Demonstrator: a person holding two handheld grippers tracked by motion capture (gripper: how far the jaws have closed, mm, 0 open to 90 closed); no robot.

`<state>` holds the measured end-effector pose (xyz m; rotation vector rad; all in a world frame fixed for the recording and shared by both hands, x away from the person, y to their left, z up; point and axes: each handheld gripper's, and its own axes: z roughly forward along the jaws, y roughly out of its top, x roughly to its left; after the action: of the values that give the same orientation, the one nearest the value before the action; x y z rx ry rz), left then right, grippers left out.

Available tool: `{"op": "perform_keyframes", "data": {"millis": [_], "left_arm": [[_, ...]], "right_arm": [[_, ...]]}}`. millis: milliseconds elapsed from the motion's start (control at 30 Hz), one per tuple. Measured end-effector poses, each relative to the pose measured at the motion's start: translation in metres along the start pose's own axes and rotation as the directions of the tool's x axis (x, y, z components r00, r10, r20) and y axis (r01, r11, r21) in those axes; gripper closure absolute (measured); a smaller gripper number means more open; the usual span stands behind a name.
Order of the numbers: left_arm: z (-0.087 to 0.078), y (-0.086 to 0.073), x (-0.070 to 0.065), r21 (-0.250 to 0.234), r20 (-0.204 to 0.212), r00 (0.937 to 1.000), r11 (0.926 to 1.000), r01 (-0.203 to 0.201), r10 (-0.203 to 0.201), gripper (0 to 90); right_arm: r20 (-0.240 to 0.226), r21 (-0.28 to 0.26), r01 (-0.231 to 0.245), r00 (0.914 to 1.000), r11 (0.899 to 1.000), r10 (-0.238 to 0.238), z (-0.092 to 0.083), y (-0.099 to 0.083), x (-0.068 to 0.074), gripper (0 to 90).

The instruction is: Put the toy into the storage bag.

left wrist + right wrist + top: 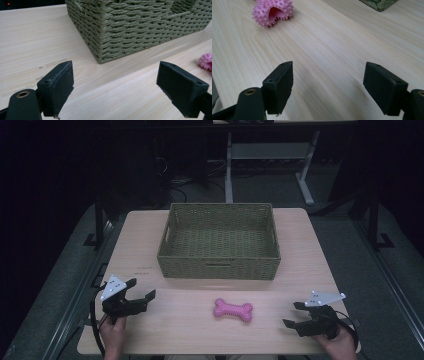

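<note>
Your left gripper (142, 290) and right gripper (291, 314) both stand wide and empty, flanking the pink spiked bone toy (233, 310). The woven basket (218, 268) behind carries no legible label.

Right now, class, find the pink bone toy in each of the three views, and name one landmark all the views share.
High view: the pink bone toy lies at lower centre on the table, in front of the woven basket.
Left gripper view: one spiky pink end at the right edge.
Right gripper view: one knobbly end at the top left.
Shared landmark: the green woven basket, whose corner shows at top right.
</note>
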<state>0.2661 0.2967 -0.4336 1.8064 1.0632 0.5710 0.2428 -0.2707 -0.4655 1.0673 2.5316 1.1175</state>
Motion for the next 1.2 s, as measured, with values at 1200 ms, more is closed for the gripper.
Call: {"op": "perform_keyframes", "data": {"millis": [1200], "left_arm": [[-0.007,-0.003,0.003,-0.011,-0.003,1.0000,0.9999,0.009,-0.009,13.7]], "right_arm": [[-0.127,0.128,0.212,0.9723,0.969,-0.196,0.020,0.070,0.034,21.2]]}}
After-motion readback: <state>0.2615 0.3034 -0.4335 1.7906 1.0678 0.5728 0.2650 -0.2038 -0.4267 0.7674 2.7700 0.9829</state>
